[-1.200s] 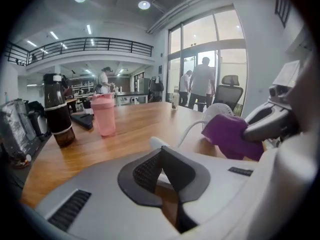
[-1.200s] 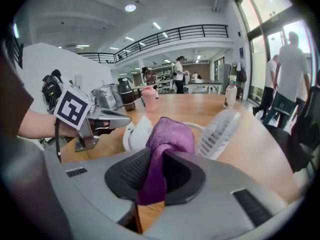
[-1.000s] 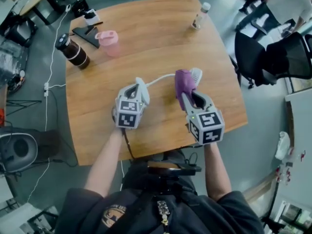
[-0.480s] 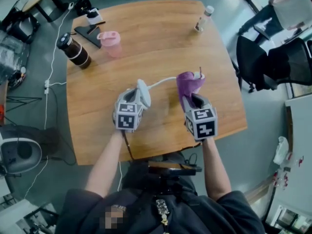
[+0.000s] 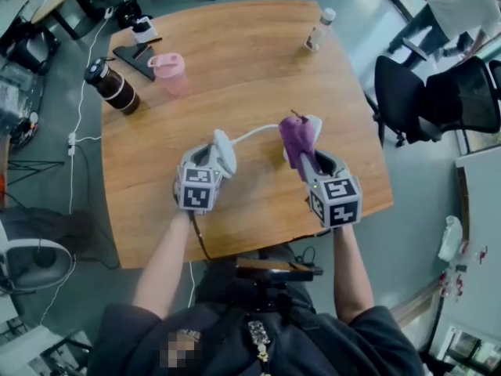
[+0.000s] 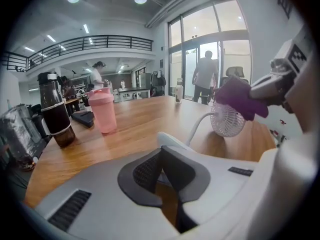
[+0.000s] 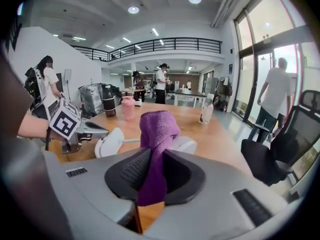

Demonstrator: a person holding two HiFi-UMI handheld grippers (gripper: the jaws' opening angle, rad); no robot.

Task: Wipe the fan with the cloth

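Observation:
A small white desk fan lies on the wooden table [image 5: 235, 45]. Its round base [image 5: 223, 149] is at the tip of my left gripper [image 5: 219, 155], whose jaws are shut on the base's edge [image 6: 172, 140]. A white neck [image 5: 257, 131] curves from the base to the grilled fan head [image 6: 227, 120]. My right gripper [image 5: 305, 161] is shut on a purple cloth [image 5: 296, 138], which bunches up over the fan head [image 5: 313, 122]. In the right gripper view the cloth [image 7: 157, 129] hangs between the jaws, hiding most of the fan head [image 7: 186, 144].
At the table's far left stand a pink shaker cup [image 5: 171, 67], a dark flask [image 5: 115, 84] and a black stand [image 5: 135, 52]. A small clear bottle [image 5: 321, 26] is at the far right. A black office chair [image 5: 423, 92] sits by the right edge.
My right gripper has shifted a little with the purple cloth over the fan head. The left gripper has kept still on the fan base.

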